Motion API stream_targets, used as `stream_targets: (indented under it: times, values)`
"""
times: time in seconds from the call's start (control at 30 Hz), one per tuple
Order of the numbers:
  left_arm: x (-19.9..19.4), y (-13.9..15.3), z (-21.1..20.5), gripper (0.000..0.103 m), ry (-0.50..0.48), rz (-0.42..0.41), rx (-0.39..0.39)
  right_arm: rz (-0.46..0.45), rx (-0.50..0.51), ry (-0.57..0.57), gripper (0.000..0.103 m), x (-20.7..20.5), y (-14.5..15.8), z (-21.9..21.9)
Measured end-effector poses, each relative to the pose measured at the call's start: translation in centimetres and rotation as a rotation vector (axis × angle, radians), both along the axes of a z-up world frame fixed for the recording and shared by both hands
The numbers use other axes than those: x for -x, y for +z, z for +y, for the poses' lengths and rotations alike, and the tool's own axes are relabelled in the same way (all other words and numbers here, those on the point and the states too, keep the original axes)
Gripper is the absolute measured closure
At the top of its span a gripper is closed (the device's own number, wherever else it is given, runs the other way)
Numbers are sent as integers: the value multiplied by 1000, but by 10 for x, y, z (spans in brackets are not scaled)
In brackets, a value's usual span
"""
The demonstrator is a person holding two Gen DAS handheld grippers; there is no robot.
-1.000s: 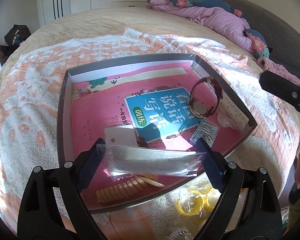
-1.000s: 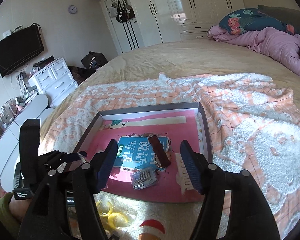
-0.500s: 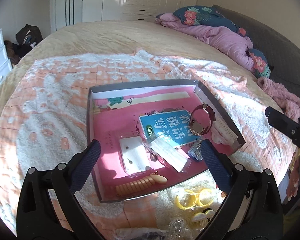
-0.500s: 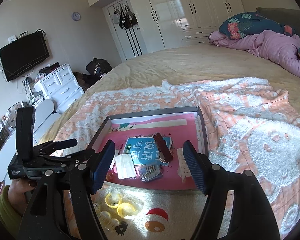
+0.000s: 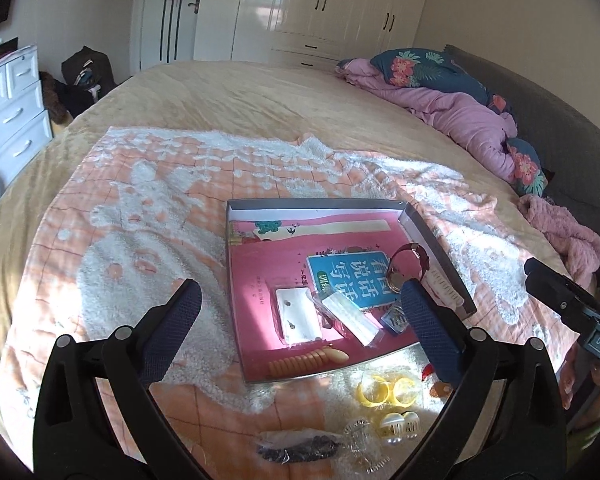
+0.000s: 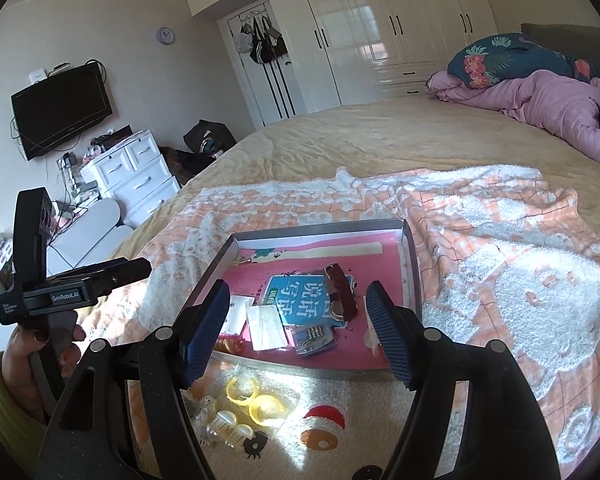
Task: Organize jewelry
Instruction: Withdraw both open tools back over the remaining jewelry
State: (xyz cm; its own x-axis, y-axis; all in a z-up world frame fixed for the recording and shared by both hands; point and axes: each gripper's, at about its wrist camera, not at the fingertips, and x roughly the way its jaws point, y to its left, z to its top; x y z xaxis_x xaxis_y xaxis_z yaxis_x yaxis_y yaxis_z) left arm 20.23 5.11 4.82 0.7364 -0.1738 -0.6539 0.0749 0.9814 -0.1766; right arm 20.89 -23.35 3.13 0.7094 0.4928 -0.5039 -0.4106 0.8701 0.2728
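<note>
Both jaws gape empty above the tray (image 5: 436, 236), seemingly clear of it.

Pink tray (image 5: 256, 280) floor; yellow rings (image 5: 384, 390); peach-and-white blanket (image 5: 140, 208); blue tongs pads (image 5: 428, 332).

two wrist fisheyes angled down over the bed, both sharing the tray (image 5: 440, 240) (image 6: 220, 258), probably from nearby
</note>
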Motion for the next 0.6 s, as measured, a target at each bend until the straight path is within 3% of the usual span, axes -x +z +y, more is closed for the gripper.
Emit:
stream_targets:
  times: [0.6]
  values:
    - [44,8,2,10,29,-23,-4,-30,6,72,34,30,9,5]
